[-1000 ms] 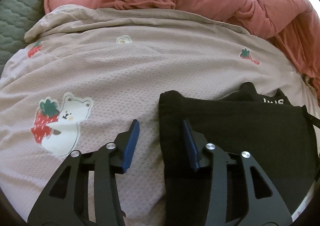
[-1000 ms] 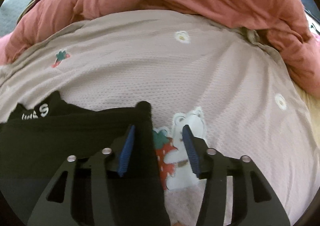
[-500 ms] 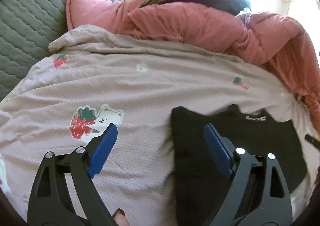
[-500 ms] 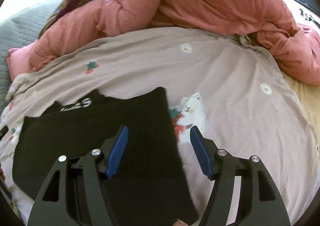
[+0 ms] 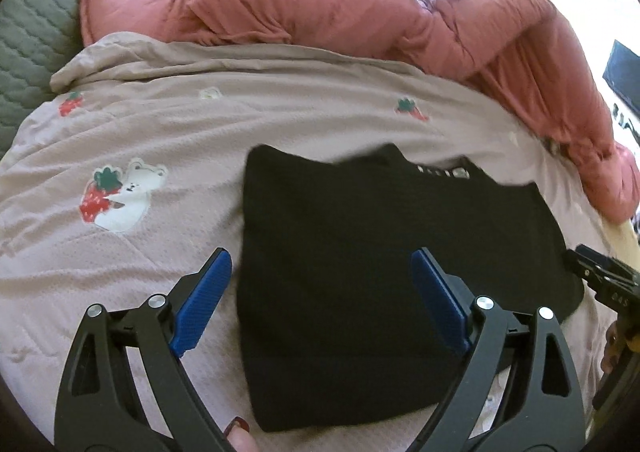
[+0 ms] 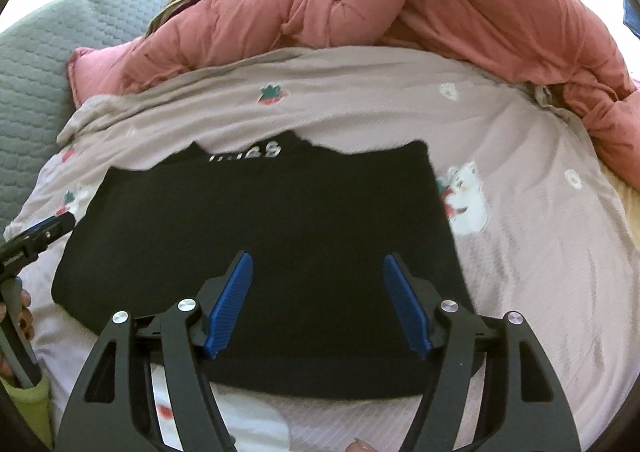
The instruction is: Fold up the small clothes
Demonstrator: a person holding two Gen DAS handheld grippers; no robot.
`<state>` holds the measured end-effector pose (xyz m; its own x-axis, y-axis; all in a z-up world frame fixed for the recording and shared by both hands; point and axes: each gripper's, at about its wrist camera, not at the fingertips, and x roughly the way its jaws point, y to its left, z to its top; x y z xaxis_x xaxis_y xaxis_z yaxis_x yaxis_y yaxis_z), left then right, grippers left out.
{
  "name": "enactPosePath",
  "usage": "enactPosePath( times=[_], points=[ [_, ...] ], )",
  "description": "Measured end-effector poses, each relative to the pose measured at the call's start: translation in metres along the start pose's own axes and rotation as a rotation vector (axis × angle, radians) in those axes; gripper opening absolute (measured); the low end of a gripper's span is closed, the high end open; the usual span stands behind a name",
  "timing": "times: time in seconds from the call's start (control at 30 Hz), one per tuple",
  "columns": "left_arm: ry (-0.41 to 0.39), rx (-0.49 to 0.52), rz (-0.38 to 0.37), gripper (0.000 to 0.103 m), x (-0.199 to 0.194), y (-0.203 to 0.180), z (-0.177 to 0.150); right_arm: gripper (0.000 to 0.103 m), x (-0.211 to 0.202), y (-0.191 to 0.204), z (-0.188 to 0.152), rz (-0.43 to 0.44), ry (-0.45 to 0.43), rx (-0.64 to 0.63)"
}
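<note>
Currently I read the folded black garment (image 5: 380, 252) lying flat at frame centre on the pink blanket (image 5: 160, 140); its white lettering is blurred, its near edge hidden behind the left gripper (image 5: 320, 292) and right gripper (image 6: 318, 292), both spread wide, jaws just opening, nothing clamped

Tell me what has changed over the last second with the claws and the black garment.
Both claws, left and right, have just been opening and pulled back and up from the folded black garment; neither holds it. The garment stays flat on the pinkish strawberry-print blanket.
</note>
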<state>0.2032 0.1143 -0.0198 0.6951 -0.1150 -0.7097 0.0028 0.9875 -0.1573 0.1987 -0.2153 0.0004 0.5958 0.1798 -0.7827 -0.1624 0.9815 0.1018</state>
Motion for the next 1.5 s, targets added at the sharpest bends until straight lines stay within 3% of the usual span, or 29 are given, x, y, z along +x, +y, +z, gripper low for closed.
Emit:
enactPosePath(
  times=[0.13,0.27,0.5,0.83,1.1,1.5],
  points=[
    [0.014,0.054,0.010,0.084,-0.001,-0.013,-0.012,0.067,0.009,-0.006,-0.010,-0.032,0.037,-0.001],
    [0.089,0.094,0.024,0.084,0.011,-0.022,-0.029,0.067,0.022,-0.018,-0.022,-0.076,0.094,0.009],
    [0.126,0.040,-0.010,0.086,0.022,-0.009,-0.041,0.069,0.028,-0.021,-0.029,-0.067,0.084,0.003],
    [0.115,0.050,0.000,0.086,0.016,-0.013,-0.043,0.072,0.024,-0.020,-0.026,-0.069,0.102,0.013],
    [0.109,0.055,0.009,0.088,0.009,-0.014,-0.042,0.091,0.010,-0.014,-0.024,-0.087,0.087,0.006],
    [0.060,0.025,0.020,0.093,-0.016,-0.002,-0.040,0.096,-0.014,0.031,-0.016,-0.017,0.031,-0.099]
  ],
)
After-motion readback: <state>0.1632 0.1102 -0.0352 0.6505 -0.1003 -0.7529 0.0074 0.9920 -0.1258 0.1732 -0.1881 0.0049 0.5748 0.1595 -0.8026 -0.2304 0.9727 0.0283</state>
